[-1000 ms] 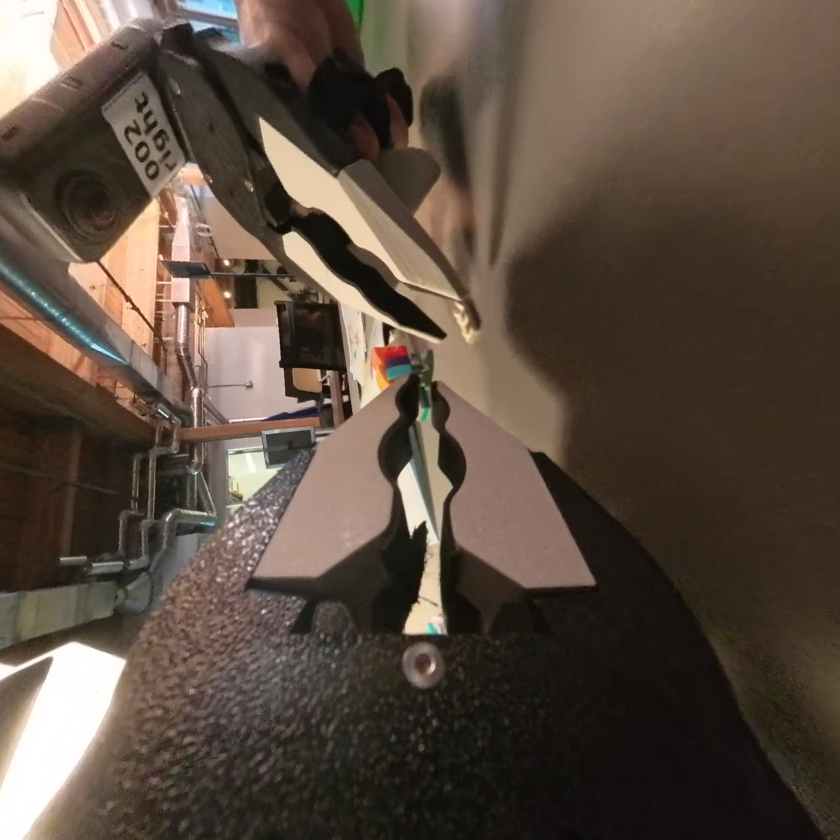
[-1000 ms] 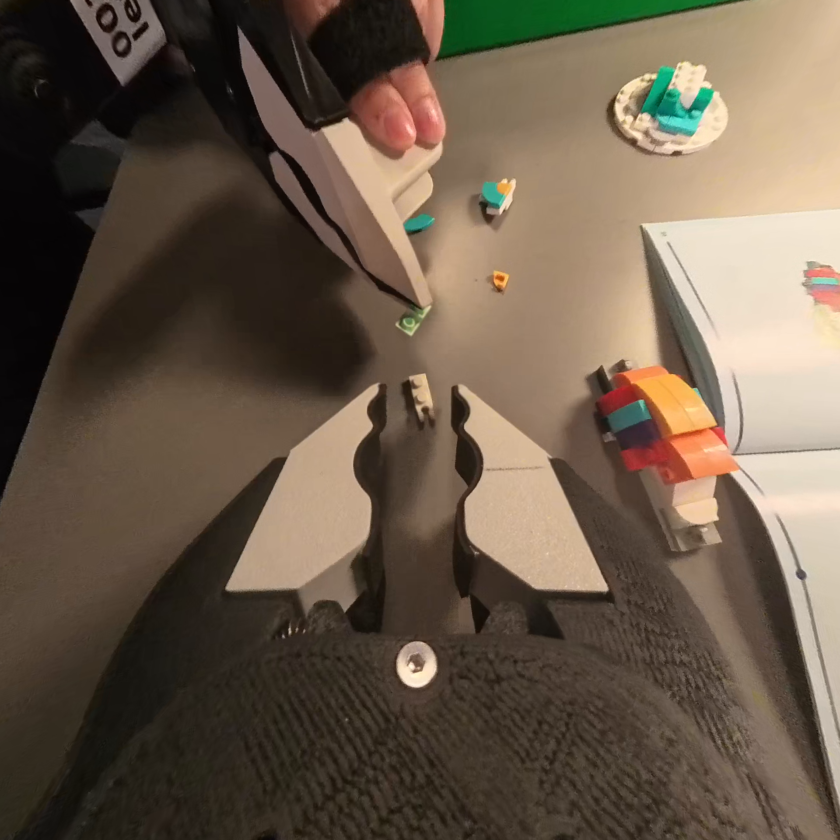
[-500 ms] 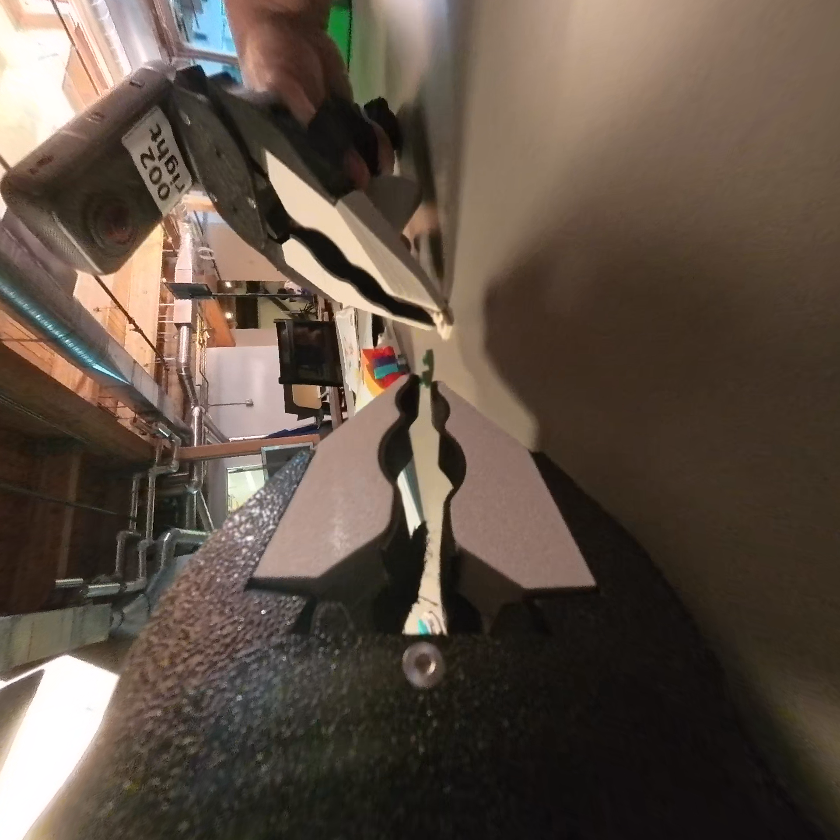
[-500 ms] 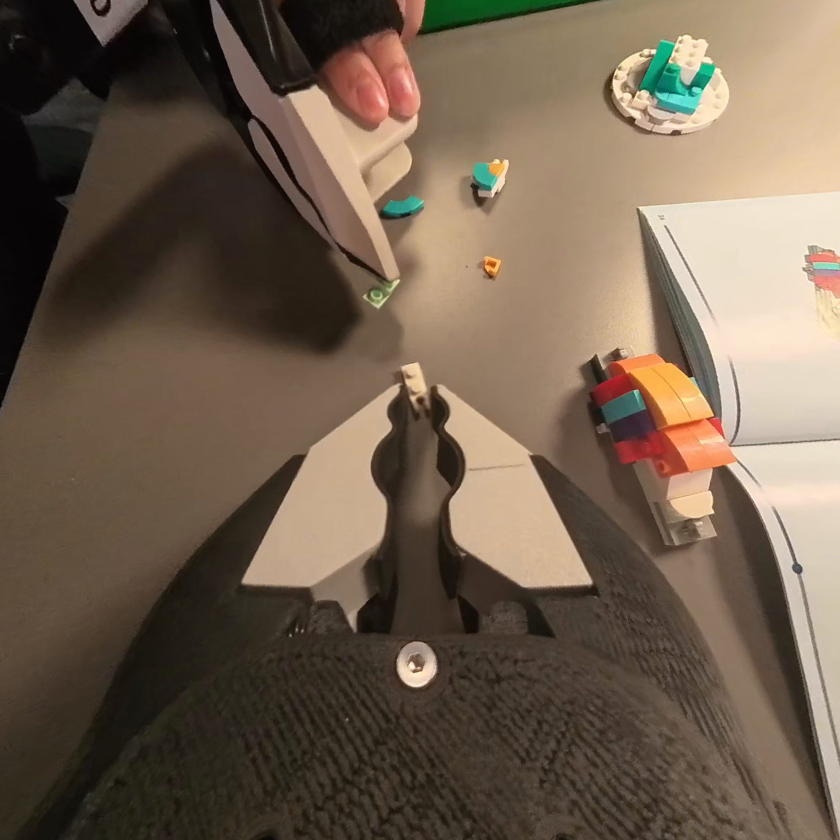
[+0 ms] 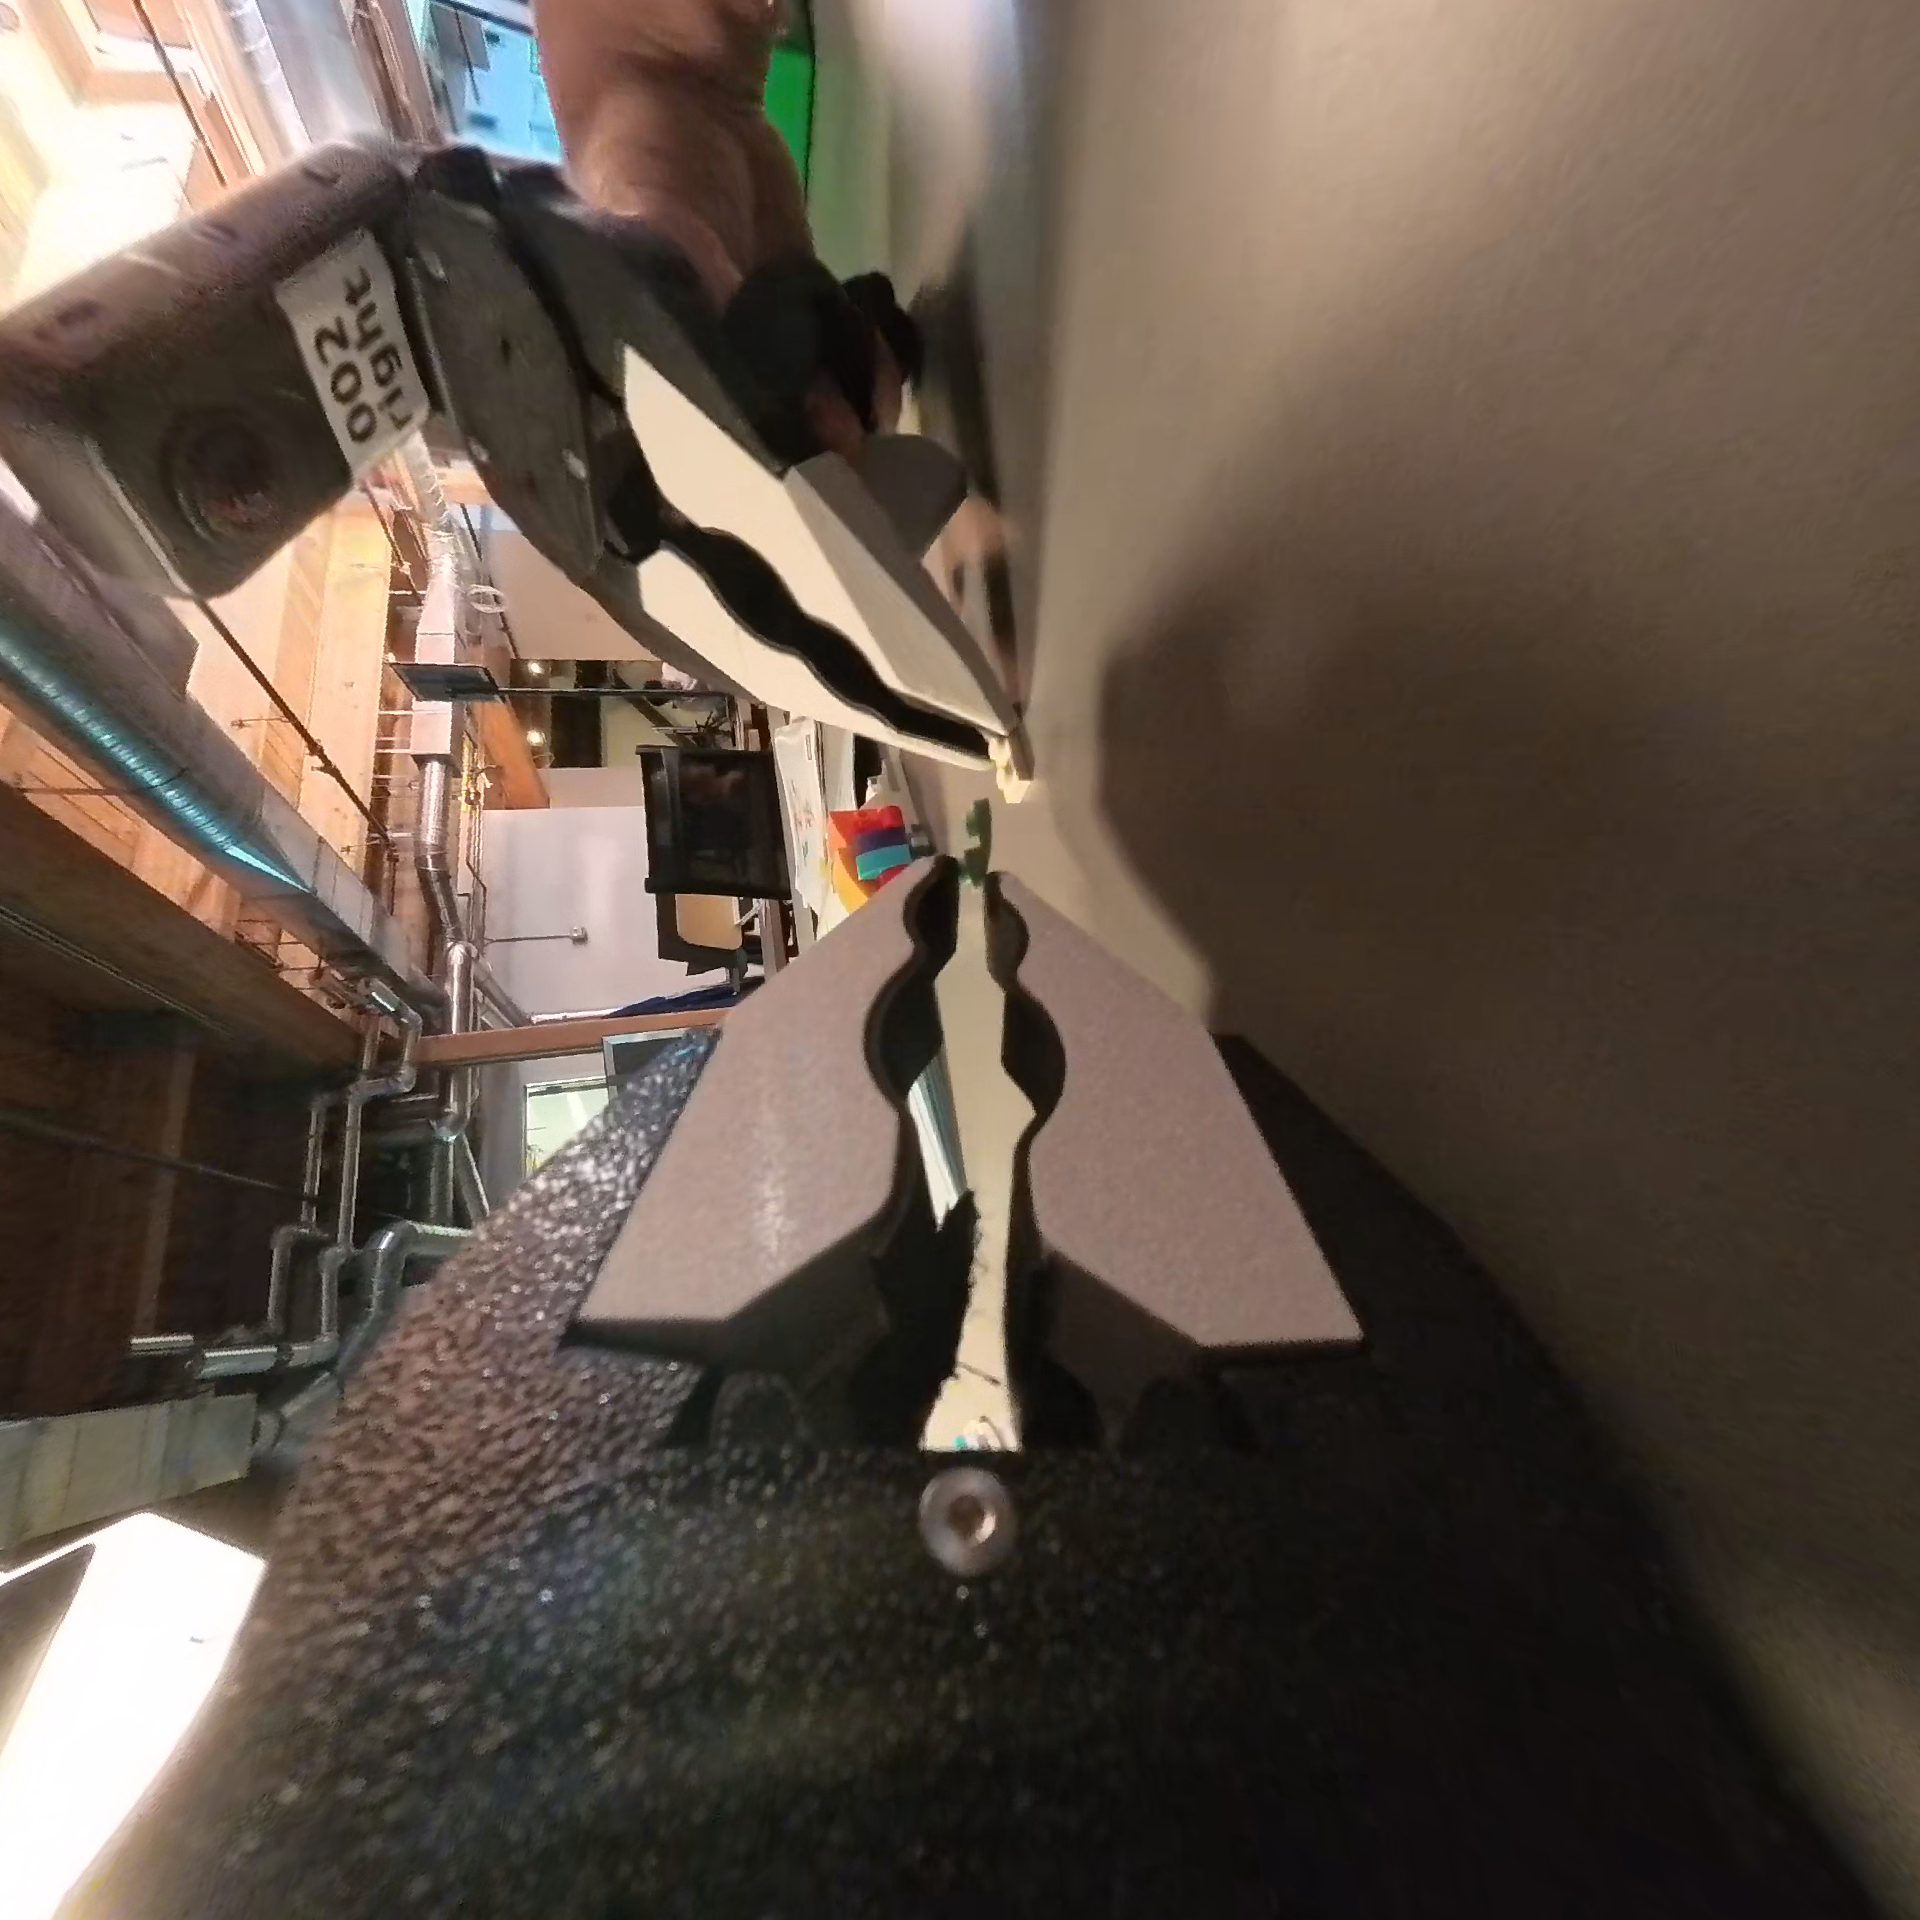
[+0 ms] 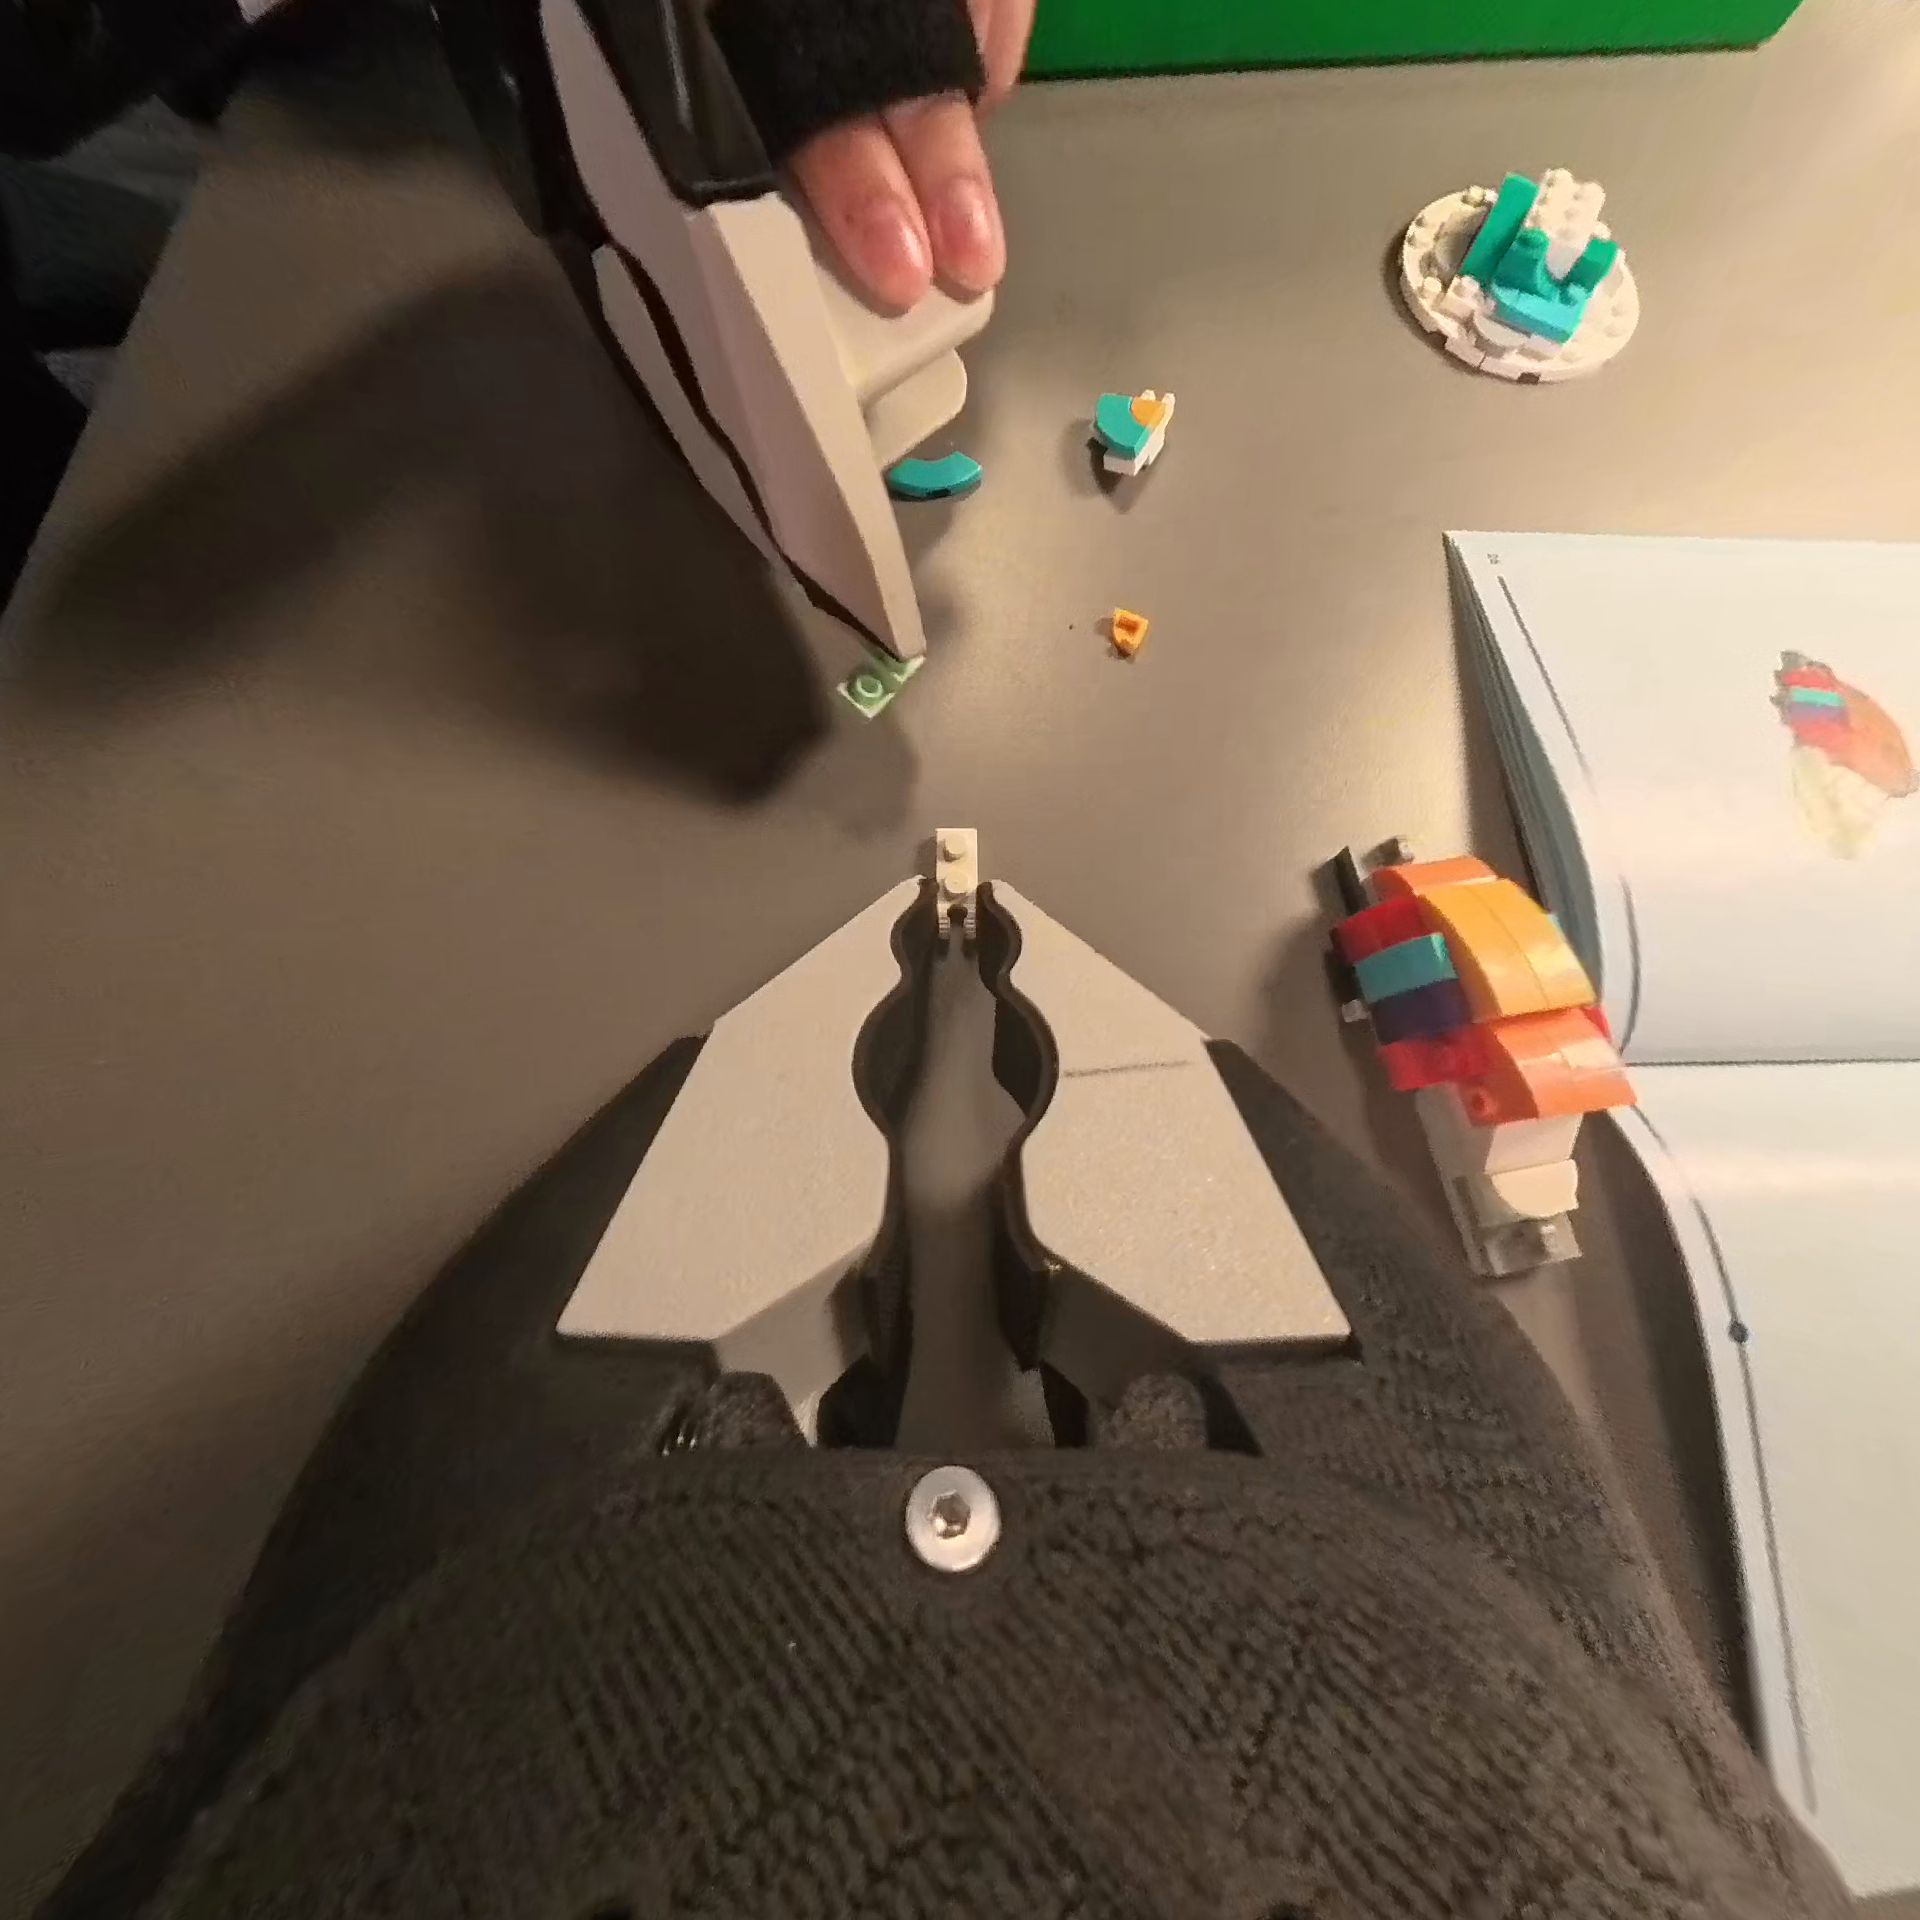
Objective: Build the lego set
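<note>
Low over table point(image 6: 312, 935), right fingers point(image 6: 810, 1091) grasping white plate point(image 6: 956, 868), left fingers point(image 5: 790, 1091) tilted, grasping green plate point(image 6: 871, 688)

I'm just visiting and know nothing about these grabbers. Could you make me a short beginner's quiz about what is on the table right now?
1. True or false: the right gripper is clamped on a small pale brick.
2. What colour is the flat piece at the tip of the left gripper? A) light green B) red C) black
3. Which lies nearer the open instruction booklet: the orange and red model or the round white base?

Key
1. True; the brick sits between its closed fingertips.
2. A.
3. The orange and red model, beside the booklet's left edge.
</note>
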